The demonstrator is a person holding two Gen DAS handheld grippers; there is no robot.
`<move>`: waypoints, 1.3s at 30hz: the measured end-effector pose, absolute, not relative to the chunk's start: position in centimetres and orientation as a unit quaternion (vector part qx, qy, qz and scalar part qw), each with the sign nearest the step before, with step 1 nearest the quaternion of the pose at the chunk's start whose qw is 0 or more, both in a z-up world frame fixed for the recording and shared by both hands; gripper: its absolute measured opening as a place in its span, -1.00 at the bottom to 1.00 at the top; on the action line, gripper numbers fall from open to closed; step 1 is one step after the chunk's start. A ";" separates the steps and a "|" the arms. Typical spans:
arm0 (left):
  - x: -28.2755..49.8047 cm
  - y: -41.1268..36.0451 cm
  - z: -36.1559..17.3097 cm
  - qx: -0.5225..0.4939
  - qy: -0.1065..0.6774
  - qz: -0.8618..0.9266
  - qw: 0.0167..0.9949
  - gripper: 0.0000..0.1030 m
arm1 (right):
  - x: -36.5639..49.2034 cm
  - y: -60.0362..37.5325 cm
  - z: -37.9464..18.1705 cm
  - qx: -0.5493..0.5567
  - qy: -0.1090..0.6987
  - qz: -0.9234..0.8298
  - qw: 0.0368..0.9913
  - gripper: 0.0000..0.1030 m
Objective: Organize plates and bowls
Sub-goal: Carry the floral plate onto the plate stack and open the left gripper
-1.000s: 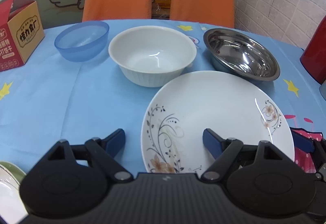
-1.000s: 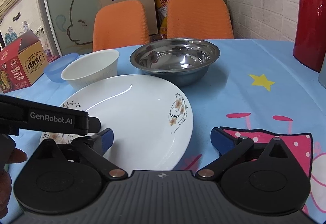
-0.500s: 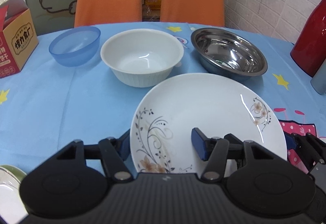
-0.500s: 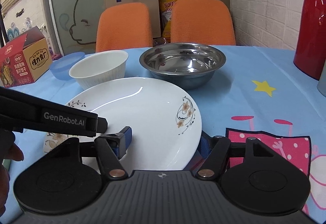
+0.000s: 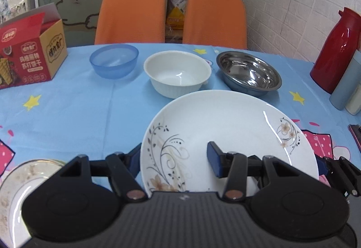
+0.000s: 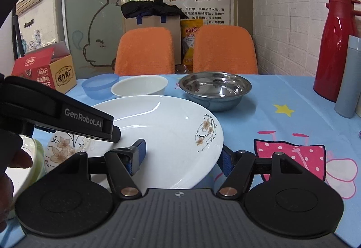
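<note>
Both tongs grip the floral plate (image 5: 225, 126): left tongs (image 5: 174, 158) closing on its near-left rim, right tongs (image 6: 182, 157) pinching its near-right rim, before the white bowl (image 5: 178, 73).

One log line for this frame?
plate: gripped both sides, off table | left gripper: closing | right gripper: on rim | bowls: untouched

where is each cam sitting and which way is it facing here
Left wrist: sits behind the left gripper, angled down across the table; its jaws are closing on the near rim of the floral plate.
Right wrist: sits behind the right gripper, looking more level; its fingers straddle the plate's right rim, with the left gripper's body and a hand at left.
Shared: plate, blue bowl, white bowl, steel bowl, orange chairs.
</note>
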State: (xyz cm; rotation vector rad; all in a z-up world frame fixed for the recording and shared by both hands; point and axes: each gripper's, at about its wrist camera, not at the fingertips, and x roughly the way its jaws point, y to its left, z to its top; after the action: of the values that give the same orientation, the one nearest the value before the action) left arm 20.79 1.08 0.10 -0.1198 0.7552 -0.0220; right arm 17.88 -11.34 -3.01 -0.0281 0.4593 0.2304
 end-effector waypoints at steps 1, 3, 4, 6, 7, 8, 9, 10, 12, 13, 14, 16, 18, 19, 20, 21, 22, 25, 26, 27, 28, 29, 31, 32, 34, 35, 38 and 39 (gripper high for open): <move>20.1 1.7 0.5 -0.061 0.364 -0.006 0.929 -0.08 | 17.4 -10.8 -2.7 -0.017 0.223 0.120 0.967 1.00; 18.4 3.1 1.3 -0.066 0.354 0.007 0.933 -0.08 | 16.6 -9.5 -2.1 -0.020 0.214 0.136 0.967 1.00; 17.7 3.8 1.6 -0.068 0.349 0.014 0.935 -0.08 | 16.2 -8.9 -1.8 -0.021 0.211 0.144 0.967 1.00; 16.0 5.5 2.1 -0.071 0.340 0.030 0.937 -0.08 | 15.4 -7.4 -1.4 -0.024 0.205 0.163 0.965 1.00; 15.2 6.4 2.2 -0.073 0.337 0.039 0.938 -0.08 | 15.0 -6.6 -1.3 -0.026 0.202 0.172 0.964 1.00; 14.4 7.2 2.3 -0.075 0.335 0.047 0.938 -0.08 | 14.7 -5.8 -1.2 -0.028 0.201 0.181 0.962 1.00; 13.7 8.2 2.4 -0.077 0.333 0.056 0.938 -0.08 | 14.4 -4.8 -1.2 -0.030 0.201 0.192 0.960 1.00; 13.0 9.2 2.4 -0.080 0.332 0.066 0.938 -0.08 | 14.1 -4.0 -1.2 -0.031 0.201 0.201 0.958 1.00; 11.6 11.2 2.2 -0.087 0.331 0.086 0.936 -0.08 | 13.4 -2.3 -1.3 -0.037 0.203 0.223 0.953 1.00; 11.0 11.9 2.1 -0.091 0.332 0.094 0.934 -0.08 | 13.1 -1.4 -1.4 -0.040 0.205 0.233 0.950 1.00; 10.4 12.9 1.9 -0.096 0.333 0.104 0.932 -0.08 | 12.8 -0.6 -1.6 -0.042 0.207 0.242 0.947 1.00; 9.4 14.5 1.4 -0.105 0.336 0.119 0.928 -0.08 | 12.1 1.1 -1.9 -0.049 0.210 0.258 0.942 1.00; 8.8 15.8 1.0 -0.111 0.339 0.130 0.925 -0.08 | 11.7 2.3 -2.4 -0.055 0.216 0.270 0.937 1.00; 8.4 16.4 0.7 -0.114 0.340 0.134 0.924 -0.08 | 11.5 2.8 -2.6 -0.058 0.219 0.274 0.935 1.00; 8.1 16.9 0.4 -0.118 0.342 0.137 0.922 -0.08 | 11.3 3.2 -2.8 -0.061 0.221 0.278 0.933 1.00; 7.9 17.2 0.1 -0.120 0.343 0.137 0.922 -0.08 | 11.0 3.6 -2.9 -0.065 0.223 0.279 0.932 1.00; 7.8 17.4 -0.1 -0.121 0.344 0.137 0.921 -0.08 | 11.0 3.7 -3.1 -0.067 0.225 0.279 0.931 1.00; 7.5 17.8 -0.9 -0.127 0.348 0.129 0.920 -0.08 | 10.7 4.0 -3.6 -0.073 0.230 0.276 0.930 1.00; 7.5 17.8 -1.1 -0.128 0.349 0.125 0.920 -0.08 | 10.7 4.1 -3.7 -0.075 0.232 0.274 0.930 1.00; 7.5 17.8 -1.3 -0.130 0.350 0.123 0.919 -0.08 | 10.6 4.1 -3.9 -0.077 0.234 0.271 0.931 1.00; 7.6 17.8 -1.6 -0.132 0.352 0.120 0.919 -0.08 | 10.7 4.1 -4.0 -0.079 0.235 0.270 0.930 1.00; 7.7 17.9 -1.9 -0.134 0.354 0.118 0.918 -0.08 | 10.7 4.2 -4.3 -0.081 0.238 0.268 0.930 1.00; 7.9 18.1 -2.5 -0.137 0.358 0.115 0.916 -0.07 | 10.6 4.2 -4.6 -0.087 0.234 0.271 0.930 1.00; 7.9 18.1 -2.6 -0.133 0.353 0.111 0.919 -0.06 | 10.4 4.5 -4.7 -0.097 0.231 0.267 0.931 1.00; 7.7 17.8 -2.3 -0.121 0.341 0.111 0.926 -0.03 | 10.5 4.4 -4.7 -0.098 0.229 0.256 0.934 1.00; 7.5 17.6 -1.9 -0.113 0.331 0.113 0.930 0.08 | 10.7 4.0 -4.7 -0.090 0.227 0.253 0.936 1.00; 7.0 17.4 -0.5 -0.098 0.297 0.124 0.942 0.27 | 11.0 3.0 -4.5 -0.061 0.219 0.256 0.939 1.00; 6.9 17.4 -0.2 -0.094 0.292 0.125 0.943 0.31 | 10.8 2.9 -4.2 -0.057 0.210 0.258 0.941 1.00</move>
State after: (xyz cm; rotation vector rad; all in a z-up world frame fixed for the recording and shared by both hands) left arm 6.92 17.41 -0.22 -0.1926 0.5956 0.2557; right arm 10.83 2.87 -4.18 -0.1171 0.4280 0.5266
